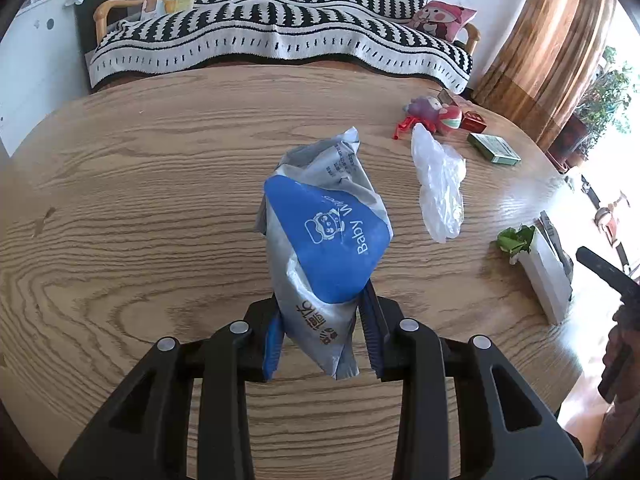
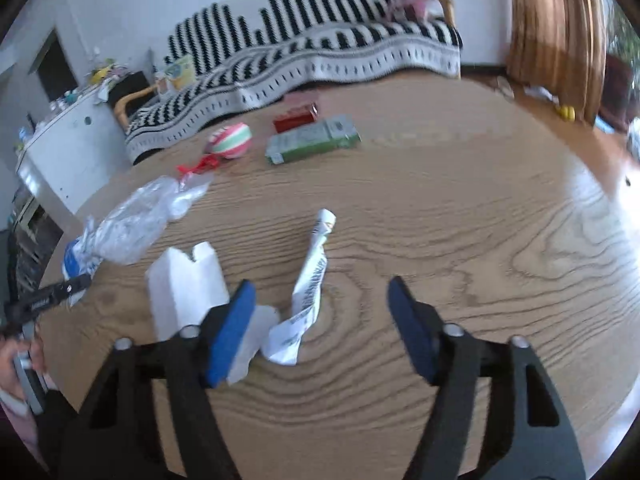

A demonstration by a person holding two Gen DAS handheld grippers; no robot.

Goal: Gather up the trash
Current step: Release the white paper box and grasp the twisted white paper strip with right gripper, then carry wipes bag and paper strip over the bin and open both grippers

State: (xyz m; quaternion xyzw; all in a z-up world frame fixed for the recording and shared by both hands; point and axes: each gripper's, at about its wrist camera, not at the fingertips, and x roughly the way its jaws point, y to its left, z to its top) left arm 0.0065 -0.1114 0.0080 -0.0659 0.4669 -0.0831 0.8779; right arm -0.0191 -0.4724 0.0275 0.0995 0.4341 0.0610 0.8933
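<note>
My left gripper (image 1: 324,320) is shut on a crumpled grey and blue baby-wipes packet (image 1: 326,232), held upright above the wooden table (image 1: 140,200). A clear plastic bag (image 1: 440,184) lies to its right; it also shows in the right wrist view (image 2: 136,220). My right gripper (image 2: 322,304) is open over the table, its jaws wide apart. A crumpled printed paper wrapper (image 2: 308,296) lies between its fingers. A white carton (image 2: 186,288) stands by its left finger; it also shows in the left wrist view (image 1: 546,276), with green leaves (image 1: 516,240) beside it.
At the far side of the table lie a green box (image 2: 312,140), a red box (image 2: 296,118), a striped pink-green ball (image 2: 232,140) with a red ribbon (image 2: 198,166), and a purple plush toy (image 1: 424,108). A striped sofa (image 1: 280,36) stands behind the table.
</note>
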